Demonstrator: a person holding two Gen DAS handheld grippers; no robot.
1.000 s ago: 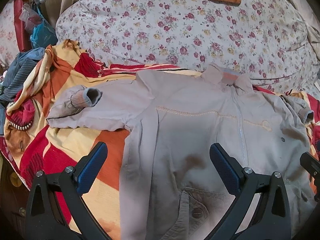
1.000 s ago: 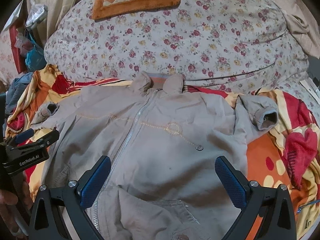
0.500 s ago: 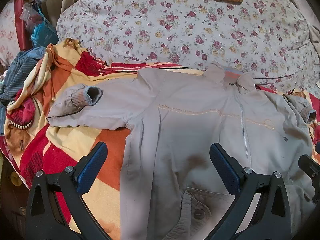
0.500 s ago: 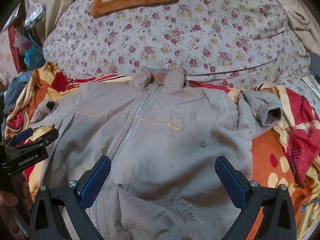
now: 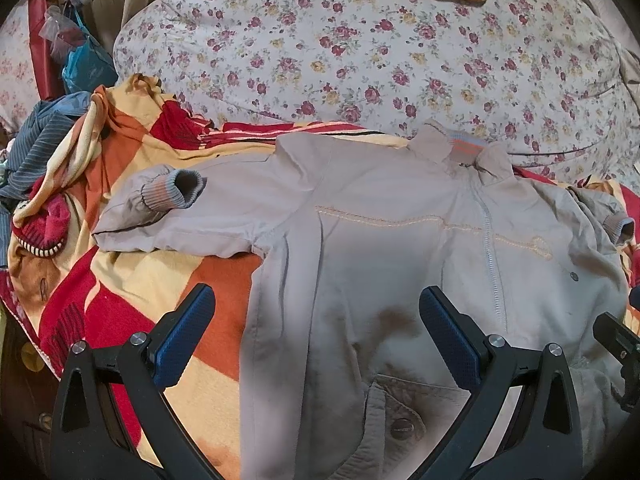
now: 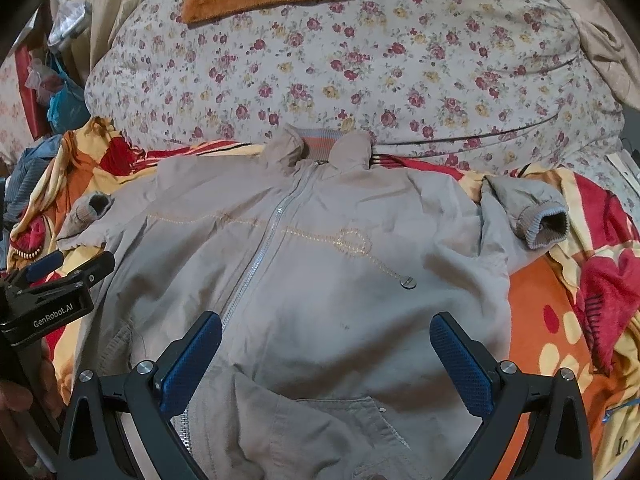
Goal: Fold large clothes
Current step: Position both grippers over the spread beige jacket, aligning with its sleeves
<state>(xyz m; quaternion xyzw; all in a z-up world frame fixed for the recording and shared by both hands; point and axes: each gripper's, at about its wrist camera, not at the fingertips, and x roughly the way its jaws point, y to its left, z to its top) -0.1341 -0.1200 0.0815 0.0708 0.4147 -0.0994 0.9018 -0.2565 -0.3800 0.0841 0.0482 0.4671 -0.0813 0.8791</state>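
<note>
Left gripper (image 5: 316,336) jaws spread, empty, over the beige zip jacket (image 5: 400,264); ribbed cuff (image 5: 182,192) up-left of them. Right gripper (image 6: 326,354) spread too, jacket between its jaws. Fuzzy red-orange blanket (image 6: 560,320) underneath, floral bedding (image 6: 360,64) beyond.

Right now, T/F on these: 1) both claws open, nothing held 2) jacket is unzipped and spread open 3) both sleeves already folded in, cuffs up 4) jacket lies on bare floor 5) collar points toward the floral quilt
1) True. The left claw and right claw both stand wide open above the jacket, gripping nothing.
2) False. The zipper runs closed up to the collar.
3) True. The left sleeve cuff and right sleeve cuff are each doubled back beside the shoulders.
4) False. It lies on a red, orange and yellow blanket.
5) True. The collar sits right against the floral quilt.
</note>
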